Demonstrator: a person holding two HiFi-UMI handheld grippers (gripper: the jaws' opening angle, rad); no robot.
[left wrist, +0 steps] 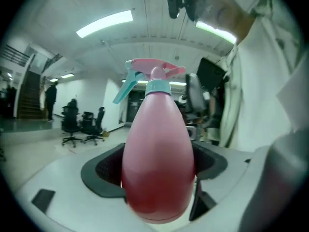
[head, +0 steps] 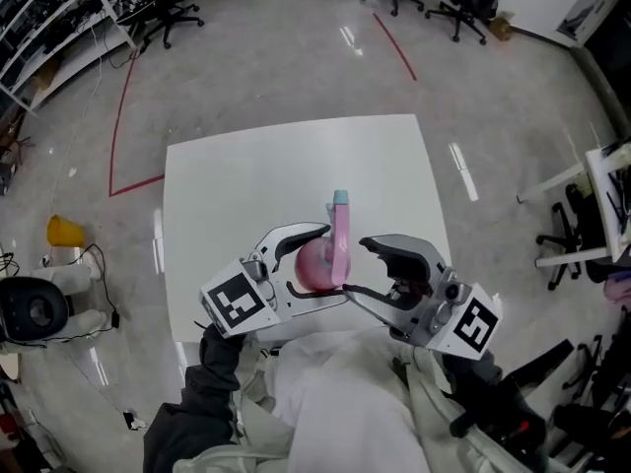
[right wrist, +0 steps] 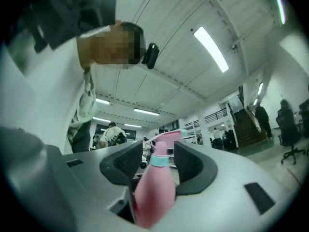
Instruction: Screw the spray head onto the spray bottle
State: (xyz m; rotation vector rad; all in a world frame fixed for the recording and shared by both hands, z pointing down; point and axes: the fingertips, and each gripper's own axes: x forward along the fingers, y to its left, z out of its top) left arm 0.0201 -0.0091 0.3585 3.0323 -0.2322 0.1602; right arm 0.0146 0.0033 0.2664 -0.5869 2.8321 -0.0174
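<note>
Currently, a person is holding the pink spray bottle [left wrist: 157, 163] up over the near part of a white table [head: 256, 175], with a two-jaw gripper in each hand; the left gripper [head: 317, 262] is clamping the bottle's wide body, its dark pads [left wrist: 104, 170] pressing against the pink sides, and the bottle is standing upright in the left gripper view; the spray head [left wrist: 152, 71] is sitting on the bottle's neck, joined to it by a teal collar [left wrist: 157, 86], with the teal trigger hanging down to one side; in the head view the teal-tipped nozzle [head: 340, 197] is pointing away from the person.

Meanwhile, the right gripper [right wrist: 159, 164] is reaching in from the other side, and its jaws are standing apart round the neck of the bottle; in the right gripper view the collar is lying between the two black pads [right wrist: 126, 162] with a gap showing on each side, so they are pressing on nothing; the pink body is filling the space low between the jaws, close to the camera.

Each gripper is carrying its marker cube, the left cube [head: 237, 302] and the right cube [head: 476, 325] both facing up toward the head camera; beyond the table, office chairs [head: 163, 13] are standing on a grey floor [head: 276, 57] marked with red lines.
</note>
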